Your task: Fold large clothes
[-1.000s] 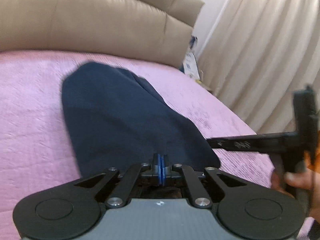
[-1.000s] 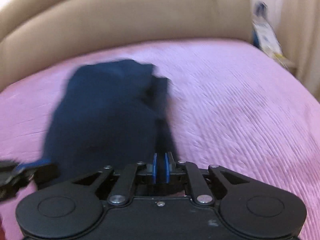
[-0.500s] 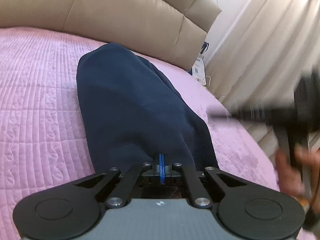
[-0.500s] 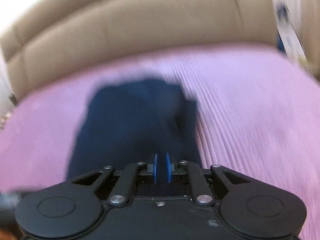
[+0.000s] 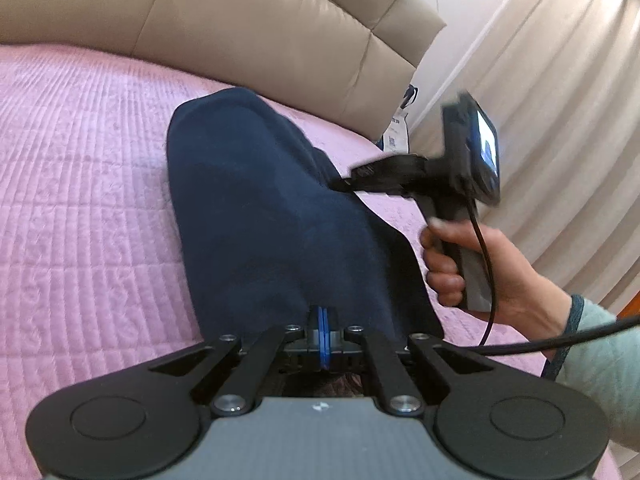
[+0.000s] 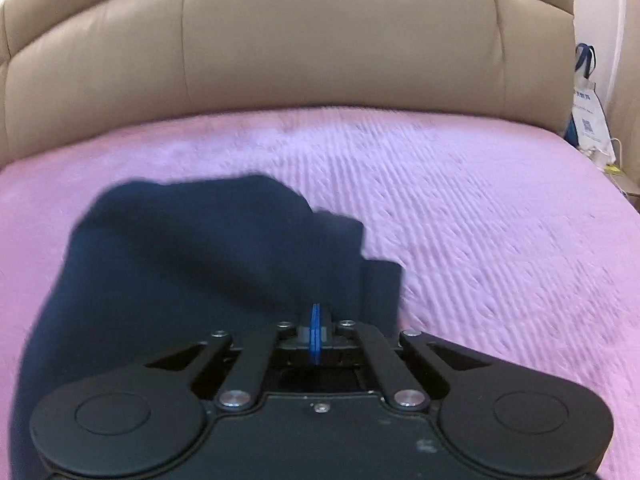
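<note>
While the dark navy folded garment point(image 5: 272, 216) lies on the pink quilted bedspread point(image 5: 80, 200), both grippers, left point(image 5: 323, 316) at six o'clock and right point(image 6: 316, 316), are fully closed, gripping nothing visible; a fresh edge must be pinched next.

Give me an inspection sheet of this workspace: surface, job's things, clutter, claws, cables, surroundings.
Surface: pink quilted bedspread, ribbed, covering the bed.
Job's things: one dark navy garment, lying in a long folded shape on the bedspread.
Clutter: nothing seen on the bed besides the garment.
Claws: left claw shut at the garment's near edge; right claw shut, over the garment's right side, held by a hand. Whether either pinches cloth cannot be told.
Cables: black cable running from the right claw's handle past the wrist.
Surroundings: beige padded headboard, cream curtains, a white bag beside the bed.
</note>
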`<state>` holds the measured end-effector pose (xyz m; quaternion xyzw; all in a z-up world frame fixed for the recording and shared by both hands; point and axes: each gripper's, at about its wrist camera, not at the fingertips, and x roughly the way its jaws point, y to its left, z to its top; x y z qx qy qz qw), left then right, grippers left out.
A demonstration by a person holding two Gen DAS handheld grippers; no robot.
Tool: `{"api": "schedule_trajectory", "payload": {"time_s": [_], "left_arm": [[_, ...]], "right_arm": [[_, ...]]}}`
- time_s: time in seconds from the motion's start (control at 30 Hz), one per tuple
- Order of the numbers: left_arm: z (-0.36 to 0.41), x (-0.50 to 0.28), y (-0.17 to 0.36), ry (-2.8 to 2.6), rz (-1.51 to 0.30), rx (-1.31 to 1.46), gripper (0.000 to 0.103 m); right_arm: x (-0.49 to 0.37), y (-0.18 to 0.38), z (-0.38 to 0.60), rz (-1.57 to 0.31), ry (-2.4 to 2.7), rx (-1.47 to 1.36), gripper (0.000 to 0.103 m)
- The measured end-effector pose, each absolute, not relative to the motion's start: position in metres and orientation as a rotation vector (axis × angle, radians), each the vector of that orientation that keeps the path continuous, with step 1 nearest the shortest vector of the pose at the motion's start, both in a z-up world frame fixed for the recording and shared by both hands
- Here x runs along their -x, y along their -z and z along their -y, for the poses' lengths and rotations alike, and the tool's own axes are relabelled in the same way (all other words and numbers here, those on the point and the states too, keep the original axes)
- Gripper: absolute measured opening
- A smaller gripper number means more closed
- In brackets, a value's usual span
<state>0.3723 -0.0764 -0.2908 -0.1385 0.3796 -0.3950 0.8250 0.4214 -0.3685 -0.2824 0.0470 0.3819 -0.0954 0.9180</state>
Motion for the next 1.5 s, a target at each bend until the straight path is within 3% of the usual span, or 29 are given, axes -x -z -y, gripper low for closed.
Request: {"api": "schedule_trajectory", "payload": {"time_s": [0.07, 0.1, 0.17, 0.33, 0.43, 0.47, 0.5, 0.53, 0.57, 0.63, 0.67, 0.7, 1.13, 1.27, 1.37, 1.47, 1.5], "left_arm": [[0.071, -0.371, 0.288, 0.837, -0.805, 0.294, 0.003], [0.071, -0.371, 0.287, 0.837, -0.801, 0.280, 0.003], [0.075, -0.374, 0.287, 0.849, -0.797, 0.253, 0.003], [0.081, -0.371, 0.284, 0.845, -0.789, 0.211, 0.003], [0.079, -0.365, 0.277, 0.847, -0.786, 0.182, 0.003], [0.077, -0.363, 0.272, 0.850, -0.775, 0.160, 0.004], [0.073, -0.361, 0.266, 0.856, -0.753, 0.144, 0.013], [0.068, -0.359, 0.260, 0.863, -0.729, 0.143, 0.019], [0.061, -0.359, 0.253, 0.863, -0.704, 0.160, 0.031], [0.052, -0.365, 0.242, 0.823, -0.692, 0.197, 0.055], [0.050, -0.369, 0.238, 0.789, -0.698, 0.203, 0.073], [0.050, -0.377, 0.235, 0.748, -0.716, 0.208, 0.080], [0.073, -0.470, 0.294, 0.703, -1.005, 0.479, 0.080], [0.075, -0.480, 0.324, 0.707, -1.051, 0.565, 0.098], [0.069, -0.485, 0.345, 0.734, -1.061, 0.696, 0.101], [0.072, -0.487, 0.350, 0.744, -1.039, 0.733, 0.099], [0.076, -0.487, 0.349, 0.747, -1.040, 0.732, 0.086]], "right_arm": [[-0.394, 0.263, 0.364, -0.758, 0.176, -0.128, 0.021], [-0.378, 0.255, 0.360, -0.736, 0.134, -0.155, 0.022], [-0.350, 0.250, 0.345, -0.734, 0.066, -0.165, 0.022], [-0.320, 0.298, 0.324, -0.911, 0.115, -0.038, 0.019], [-0.310, 0.300, 0.341, -0.944, 0.139, -0.119, 0.016], [-0.306, 0.292, 0.348, -0.929, 0.158, -0.128, 0.026], [-0.301, 0.283, 0.353, -0.901, 0.178, -0.127, 0.048], [-0.299, 0.274, 0.358, -0.869, 0.192, -0.127, 0.060], [-0.296, 0.266, 0.364, -0.832, 0.198, -0.139, 0.086], [-0.294, 0.254, 0.373, -0.778, 0.190, -0.191, 0.094], [-0.296, 0.250, 0.379, -0.769, 0.185, -0.228, 0.099], [-0.302, 0.248, 0.387, -0.767, 0.169, -0.271, 0.100], [-0.348, 0.311, 0.426, -0.869, -0.018, -0.517, 0.102], [-0.348, 0.331, 0.441, -0.883, -0.077, -0.635, 0.103], [-0.346, 0.339, 0.447, -0.856, -0.117, -0.696, 0.103], [-0.346, 0.335, 0.443, -0.870, -0.138, -0.704, 0.103], [-0.347, 0.333, 0.440, -0.879, -0.136, -0.700, 0.100]]}}
